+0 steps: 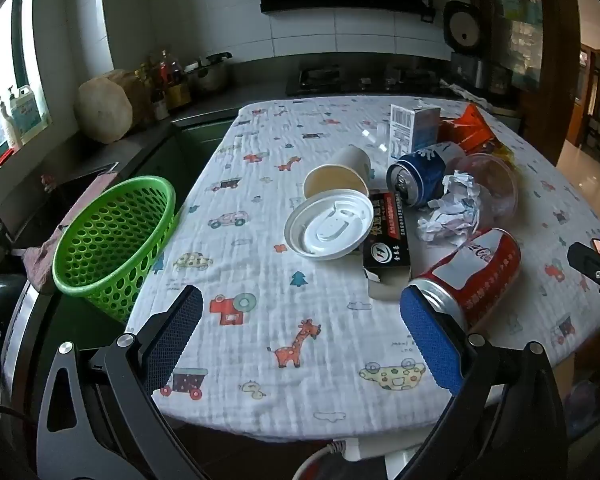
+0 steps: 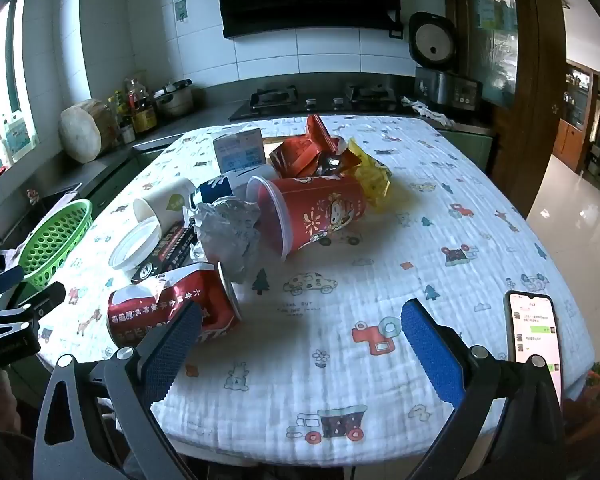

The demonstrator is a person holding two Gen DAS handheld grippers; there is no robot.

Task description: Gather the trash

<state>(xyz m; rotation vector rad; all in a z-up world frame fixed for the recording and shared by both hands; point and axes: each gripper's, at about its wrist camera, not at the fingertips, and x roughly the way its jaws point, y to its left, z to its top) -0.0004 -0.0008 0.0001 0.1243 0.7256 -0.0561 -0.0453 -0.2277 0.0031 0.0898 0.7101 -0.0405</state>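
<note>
Kitchen tiles, a stove and a dark counter stand behind the bench (image 1: 260, 360), which wears a white cloth printed with cartoon cars and giraffes.

My left gripper (image 1: 300, 332) has its fingers (image 1: 432, 344) spread wide with nothing between them, hovering over the near edge of the cloth. Just past my right-hand pad lies a dented red cola can (image 1: 476, 272) on its side. Beyond it sit a black carton (image 1: 386, 240), a white plastic lid (image 1: 328, 224) leaning on it, and a tipped paper cup (image 1: 340, 174). A crumpled paper ball (image 1: 452, 208) and a blue can (image 1: 420, 176) lie behind those, with a white box (image 1: 414, 128) farther back. Off to the left, at the bench's edge, stands the green basket (image 1: 112, 240), tilted toward me.

My right gripper (image 2: 302, 336) is likewise wide open and holds nothing. Its left pad overlaps the cola can in view; whether they touch I cannot tell. Farther out lies a red printed cup (image 2: 320, 212) on its side, then red and yellow wrappers (image 2: 332, 156). A lit phone (image 2: 534, 336) rests near my right-hand pad.
</note>
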